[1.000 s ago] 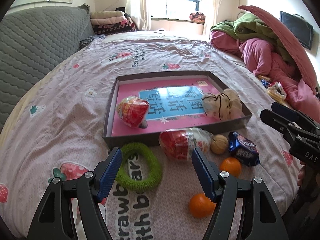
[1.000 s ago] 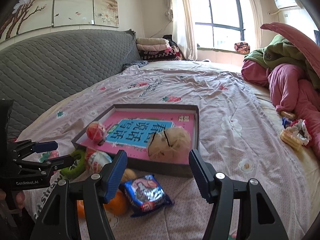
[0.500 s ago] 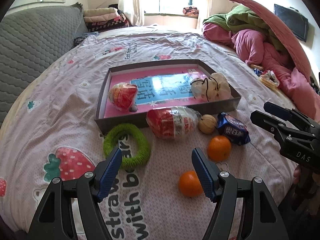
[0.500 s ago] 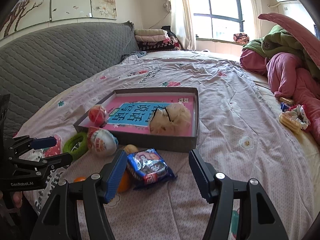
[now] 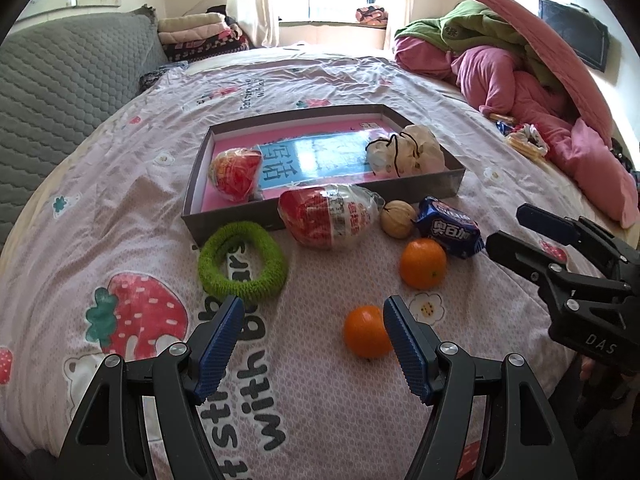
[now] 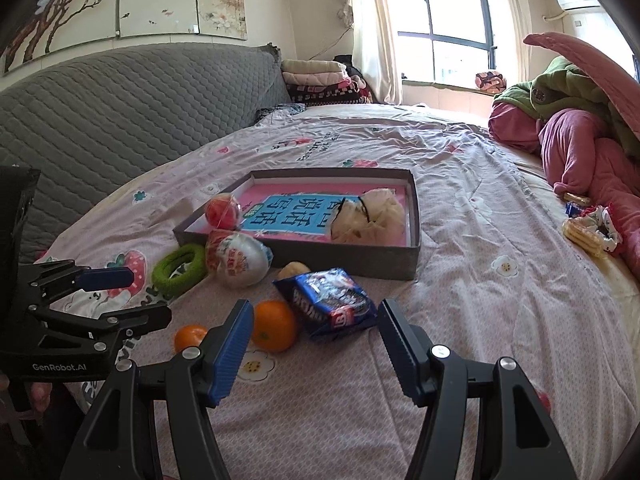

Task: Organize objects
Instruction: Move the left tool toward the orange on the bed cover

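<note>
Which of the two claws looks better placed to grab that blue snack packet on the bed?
Right, probably. The right gripper is open and pointed at the blue snack packet, which lies just ahead of its fingers. The left gripper faces the nearer orange.

Both the left gripper point(image 5: 312, 340) and right gripper point(image 6: 316, 344) show black frames, ribbed blue pads, silver screws, faint white lettering.

A bed point(image 5: 120, 184) with a pink strawberry-print sheet is carrying everything. A shallow grey box point(image 5: 424, 184) is sitting on it. Just before the box, a green ring point(image 5: 208, 260), a red and white packet point(image 5: 328, 216), a walnut point(image 5: 397, 218), a blue snack bag point(image 5: 448, 226) and two oranges point(image 5: 423, 263) are lying on the sheet. Pink and green bedding point(image 5: 500, 64) is piling up at the right.
</note>
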Motion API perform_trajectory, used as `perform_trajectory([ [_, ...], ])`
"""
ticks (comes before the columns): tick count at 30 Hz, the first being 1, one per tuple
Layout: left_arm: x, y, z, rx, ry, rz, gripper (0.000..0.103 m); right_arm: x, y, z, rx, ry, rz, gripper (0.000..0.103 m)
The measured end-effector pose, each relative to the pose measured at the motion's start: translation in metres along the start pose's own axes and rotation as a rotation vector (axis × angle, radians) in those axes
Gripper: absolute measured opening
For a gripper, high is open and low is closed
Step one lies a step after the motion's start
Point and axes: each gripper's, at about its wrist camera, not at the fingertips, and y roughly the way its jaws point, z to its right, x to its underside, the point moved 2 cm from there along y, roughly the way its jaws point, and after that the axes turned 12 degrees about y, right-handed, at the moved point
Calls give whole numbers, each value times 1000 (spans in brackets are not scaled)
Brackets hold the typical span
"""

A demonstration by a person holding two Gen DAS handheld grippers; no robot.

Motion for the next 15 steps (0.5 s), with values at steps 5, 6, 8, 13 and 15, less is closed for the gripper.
perform_trajectory([
  [5,9,-1,4,12,5,-14,74,6,2,-6,-15,-11,-17,64],
  [6,11,-1,5,10,6,-17,74,7,2,-8,-17,-16,-20,64],
  [8,15,0,7,7,6,-22,74,9,3,-10,-23,-22,-28,64],
  [13,23,1,12,20,15,-37,74,16,4,-14,-30,-34,-43,64],
  [15,24,1,13,22,13,-39,74,18,4,-16,-31,-36,-47,64],
])
